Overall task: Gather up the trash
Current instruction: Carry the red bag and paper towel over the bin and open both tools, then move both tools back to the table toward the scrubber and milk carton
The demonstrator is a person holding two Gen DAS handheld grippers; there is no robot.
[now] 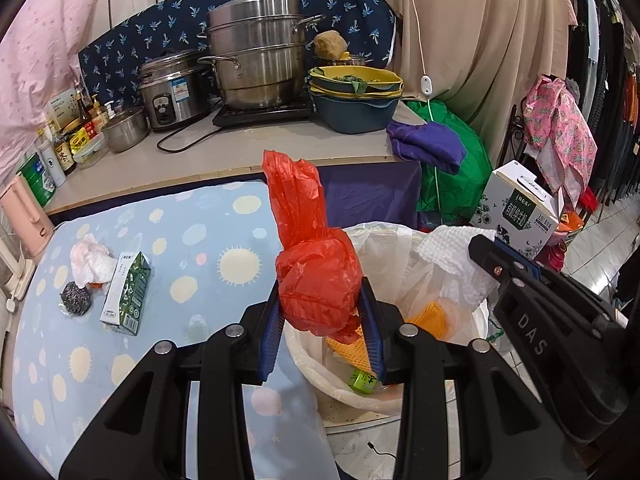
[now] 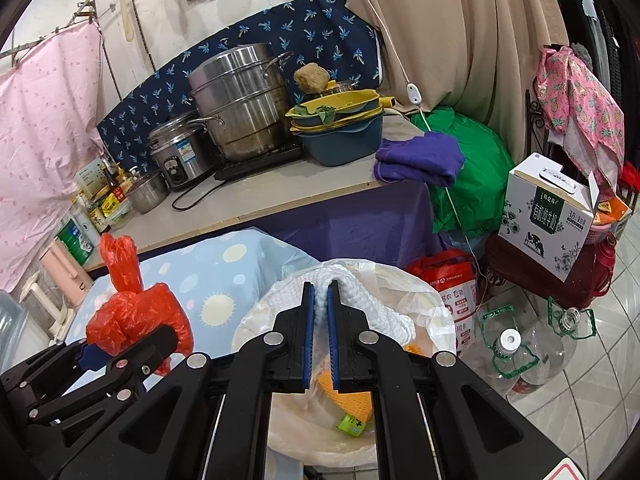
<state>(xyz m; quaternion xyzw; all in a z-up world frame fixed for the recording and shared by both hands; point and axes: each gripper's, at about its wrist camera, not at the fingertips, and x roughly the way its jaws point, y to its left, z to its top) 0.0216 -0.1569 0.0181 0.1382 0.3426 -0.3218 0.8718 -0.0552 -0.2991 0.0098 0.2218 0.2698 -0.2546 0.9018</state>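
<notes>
My left gripper is shut on a knotted red plastic bag, held over the near rim of the bin. In the right wrist view that red bag and the left gripper show at lower left. My right gripper is shut on a crumpled white paper towel above the bin's clear liner. The left wrist view shows the towel in the right gripper. Inside the bin lie an orange cloth and a small green carton.
On the blue dotted tablecloth lie a green milk carton, a steel scourer and a crumpled tissue. Pots and bowls crowd the counter behind. Empty plastic bottles and a milk box stand on the floor at right.
</notes>
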